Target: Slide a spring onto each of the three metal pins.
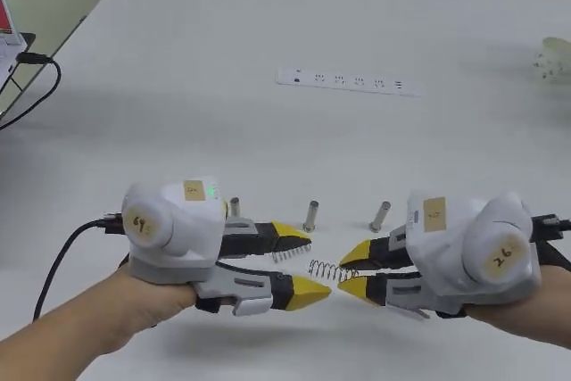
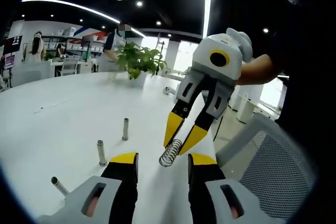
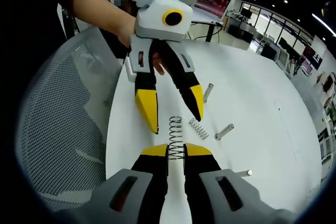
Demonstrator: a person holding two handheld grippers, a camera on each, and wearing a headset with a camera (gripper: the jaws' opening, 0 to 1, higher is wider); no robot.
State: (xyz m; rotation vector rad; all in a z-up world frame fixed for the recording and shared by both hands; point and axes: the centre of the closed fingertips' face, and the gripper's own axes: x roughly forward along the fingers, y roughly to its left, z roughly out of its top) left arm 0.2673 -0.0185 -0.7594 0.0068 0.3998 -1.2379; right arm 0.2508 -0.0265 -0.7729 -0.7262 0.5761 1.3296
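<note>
White workbench point(image 1: 268, 33), power strip point(image 1: 346, 81) at the far side: a person w/ a handheld gripper in each hand works at a row of three metal pins, all bare. Middle pin point(image 1: 311, 216) stands upright, left pin point(image 1: 235, 207) and right pin point(image 1: 380, 216) flanking it. Just on the person's side of the middle pin, the R gripper point(image 1: 346, 274) has its yellow-tipped jaws pressed onto one end of a spring point(image 1: 326, 269), the coil sticking out toward the L gripper point(image 1: 308, 262). L gripper's jaws are spread wide, nothing btwn them, tips facing the R gripper's. A second spring point(image 1: 290, 253) lies loose on the bench, near the middle pin and close by the L gripper's far jaw tip; contact can't be told. Black cable point(image 1: 36, 95) trails far left of the middle pin.
</note>
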